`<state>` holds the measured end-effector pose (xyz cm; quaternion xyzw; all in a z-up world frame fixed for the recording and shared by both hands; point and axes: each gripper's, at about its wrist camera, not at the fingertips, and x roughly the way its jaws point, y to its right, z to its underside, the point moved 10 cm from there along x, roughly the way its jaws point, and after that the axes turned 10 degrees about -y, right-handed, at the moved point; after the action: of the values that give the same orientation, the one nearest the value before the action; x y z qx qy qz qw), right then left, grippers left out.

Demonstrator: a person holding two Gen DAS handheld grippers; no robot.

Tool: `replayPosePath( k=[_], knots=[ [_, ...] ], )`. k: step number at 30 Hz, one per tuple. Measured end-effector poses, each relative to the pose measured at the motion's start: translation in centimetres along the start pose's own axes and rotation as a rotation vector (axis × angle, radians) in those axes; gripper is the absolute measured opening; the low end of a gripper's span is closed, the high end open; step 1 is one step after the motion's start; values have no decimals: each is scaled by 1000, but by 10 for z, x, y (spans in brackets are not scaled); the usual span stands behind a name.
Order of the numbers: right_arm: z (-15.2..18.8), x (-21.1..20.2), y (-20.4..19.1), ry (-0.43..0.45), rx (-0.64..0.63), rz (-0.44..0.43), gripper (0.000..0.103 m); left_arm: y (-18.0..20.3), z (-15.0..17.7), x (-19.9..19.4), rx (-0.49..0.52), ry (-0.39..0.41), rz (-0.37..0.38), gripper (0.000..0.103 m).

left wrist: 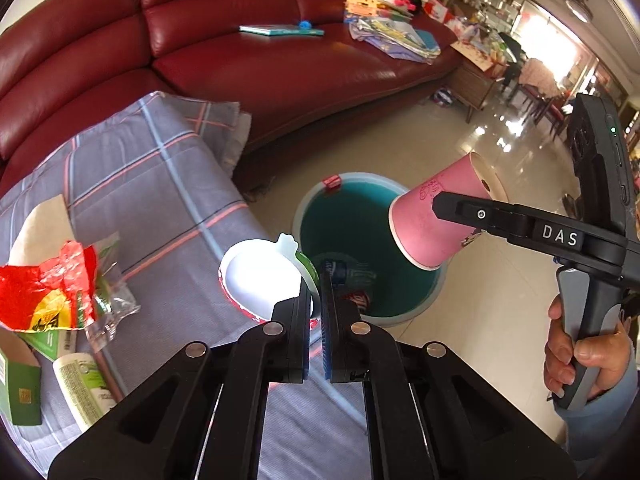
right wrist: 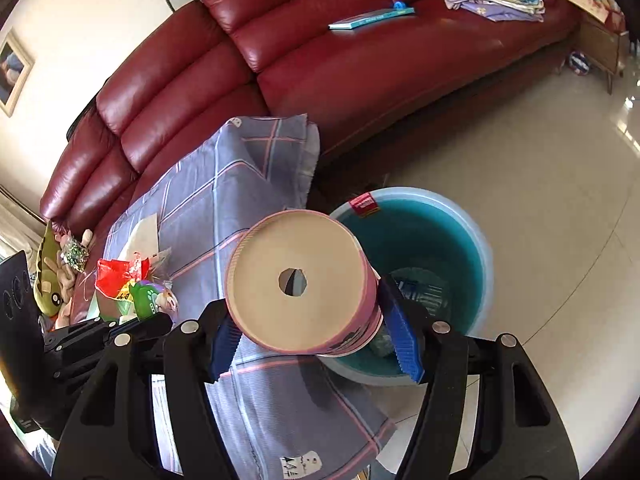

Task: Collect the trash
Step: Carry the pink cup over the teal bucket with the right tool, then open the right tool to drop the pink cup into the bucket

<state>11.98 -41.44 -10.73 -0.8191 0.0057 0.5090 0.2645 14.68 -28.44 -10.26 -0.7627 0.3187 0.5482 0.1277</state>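
1. The left gripper (left wrist: 316, 292) was clamped on the rim of a white plastic tub (left wrist: 260, 280), pinching only its thin edge. The tub hung over the edge of the plaid-covered table (left wrist: 160, 184), just short of the teal bin (left wrist: 352, 216). So slight a hold could have let it swing or slip and land on the floor beside the bin.
2. The right gripper (right wrist: 316, 340) held a pink paper cup (right wrist: 300, 280) across its body, blue pads (right wrist: 404, 344) on either side, base toward the camera. In its own view the cup sat over the near rim of the bin and partly over the cloth. Let go there, it might have struck the rim and bounced out.
3. Both loads met over one opening; they could have knocked together.
4. Farther back, red wrappers (left wrist: 44, 292) and cartons remained on the table, within reach of a careless sweep.
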Motion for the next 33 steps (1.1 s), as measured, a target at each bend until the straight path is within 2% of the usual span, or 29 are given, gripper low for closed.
replayPosePath(
  k=[10,14,16,18,20,26,33],
  knots=[
    [-3,1,64,-20,102,41,62,59,-29,61,84,-89,84,5],
    [-6,5,76,-29,123,53,62,67,-38,85,91,-125,84,7],
    [-6,6,81,-34,130,57,62,67,-39,95,79,-150,80,21],
    [-7,9,84,-40,133,59,62,62,-41,98,66,-149,51,71],
    [-7,11,85,-45,134,59,62,55,-43,95,57,-110,12,86],
    [-8,19,81,-61,126,59,62,42,-39,86,52,-98,-20,98],
    [-6,28,76,-91,112,73,62,21,-21,79,24,-116,-47,99]
  ],
)
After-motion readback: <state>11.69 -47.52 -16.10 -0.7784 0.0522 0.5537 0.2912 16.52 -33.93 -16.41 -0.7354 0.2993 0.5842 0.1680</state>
